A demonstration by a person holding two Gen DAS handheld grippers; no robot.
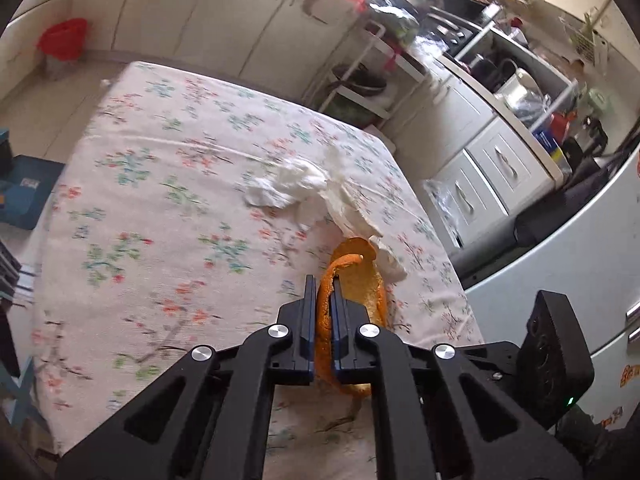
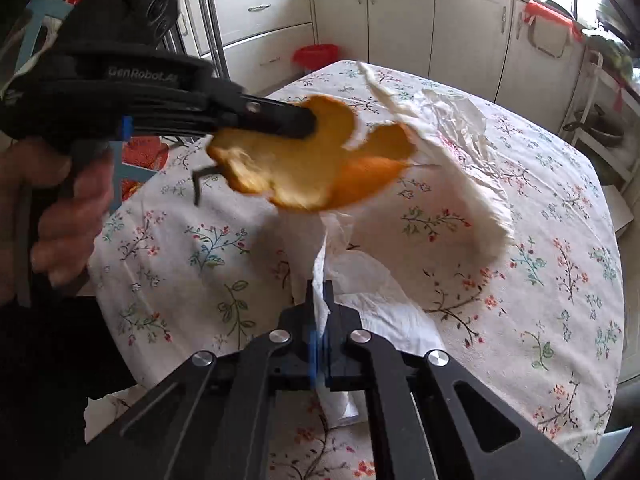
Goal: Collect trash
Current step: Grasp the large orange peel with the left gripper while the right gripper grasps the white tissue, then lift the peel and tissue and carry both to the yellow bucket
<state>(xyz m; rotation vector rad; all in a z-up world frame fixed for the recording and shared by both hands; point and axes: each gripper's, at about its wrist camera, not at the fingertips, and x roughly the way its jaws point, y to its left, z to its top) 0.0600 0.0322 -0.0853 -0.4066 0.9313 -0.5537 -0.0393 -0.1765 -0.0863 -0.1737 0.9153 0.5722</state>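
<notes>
Pinching a broad piece of orange peel between its two black fingers, the left gripper has its jaws drawn narrow on the rind, which stands edge-up between the pads and curls past their tips. From the right wrist view the same peel hangs clear above the table, pale pith side showing, held at its upper left edge by the left gripper, with a hand wrapped around the grip handle at the left edge of that view.

Closest in the right wrist view, the right gripper has its jaws pressed together on a strip of white tissue, which rises from between the fingertips and also spills down onto the cloth beside them.

Just beyond the peel lies more crumpled white tissue paper, spread over the floral tablecloth towards the table's far right side; the right wrist view shows it as a long curved sheet running behind the peel.

Farther off, a red-lined waste bin stands on the floor against cream cabinets. A white rack with pots and a cluttered counter lie to the right in the left wrist view.
</notes>
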